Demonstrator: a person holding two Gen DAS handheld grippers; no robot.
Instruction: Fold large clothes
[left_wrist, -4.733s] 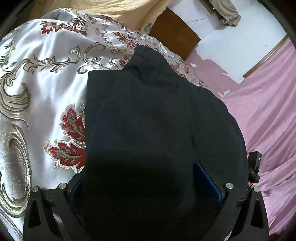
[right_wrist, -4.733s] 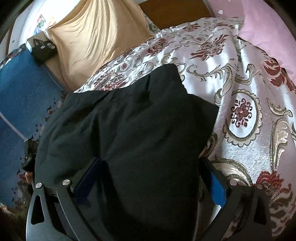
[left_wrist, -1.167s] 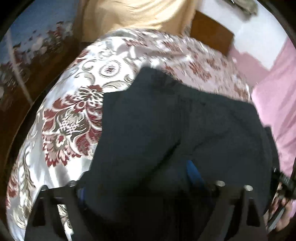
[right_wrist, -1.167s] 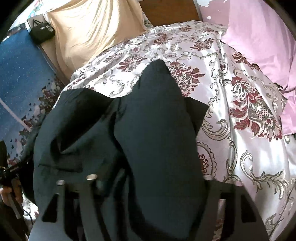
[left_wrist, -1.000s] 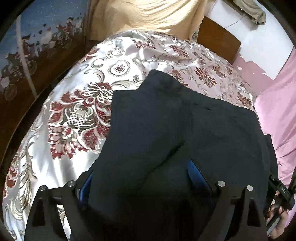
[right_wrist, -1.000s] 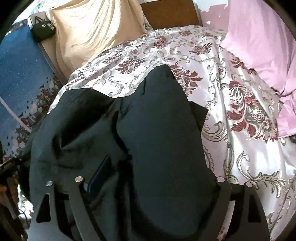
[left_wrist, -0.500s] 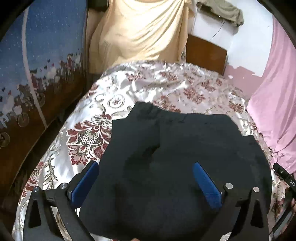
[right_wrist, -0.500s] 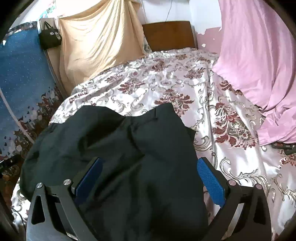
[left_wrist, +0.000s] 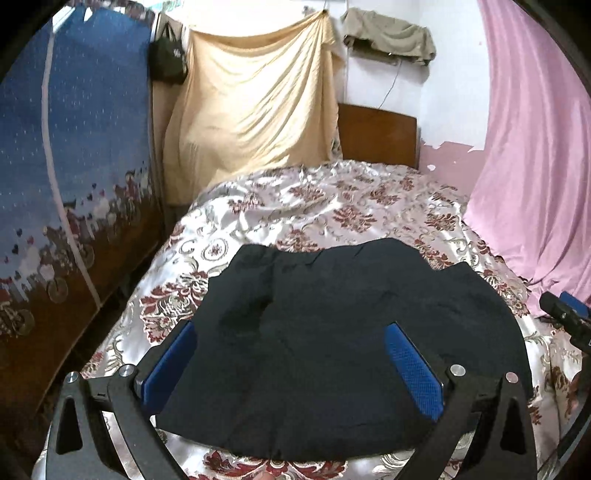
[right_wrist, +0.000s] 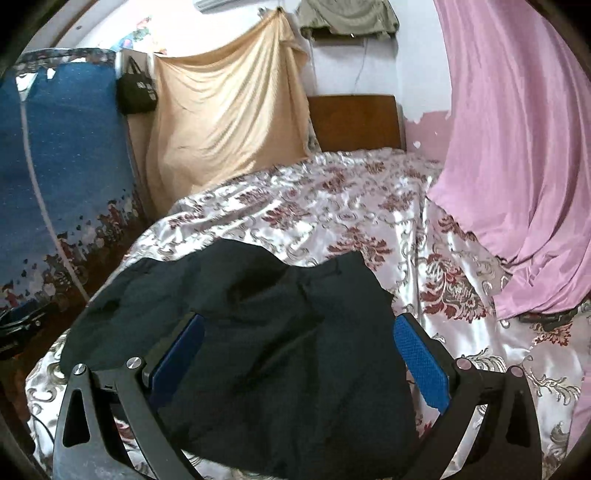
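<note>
Garment: a dark navy, near-black folded cloth garment (left_wrist: 332, 332) lies in a rumpled, roughly rectangular heap on the near end of the bed, clear of both grippers.
Bed: a shiny white satin bedspread with dark red floral and grey scroll patterns (left_wrist: 351, 206) covers it; a brown wooden headboard (left_wrist: 376, 134) stands at the far end.
Left gripper (left_wrist: 291, 363): released, its blue-padded fingers spread wide above the garment, with nothing pinched; its jaws have just been opening.
Right gripper (right_wrist: 299, 360): likewise released, blue pads wide apart over the garment's right part, not touching it; its jaws have just been opening too.
Surroundings: a pale yellow draped cloth (left_wrist: 251, 110) hangs behind the bed's left corner, a pink curtain (left_wrist: 535, 166) falls along the right side, and a blue printed panel (left_wrist: 74, 147) stands on the left.
Other view: the right gripper's dark tip (left_wrist: 565, 317) shows at the left camera's right edge.
</note>
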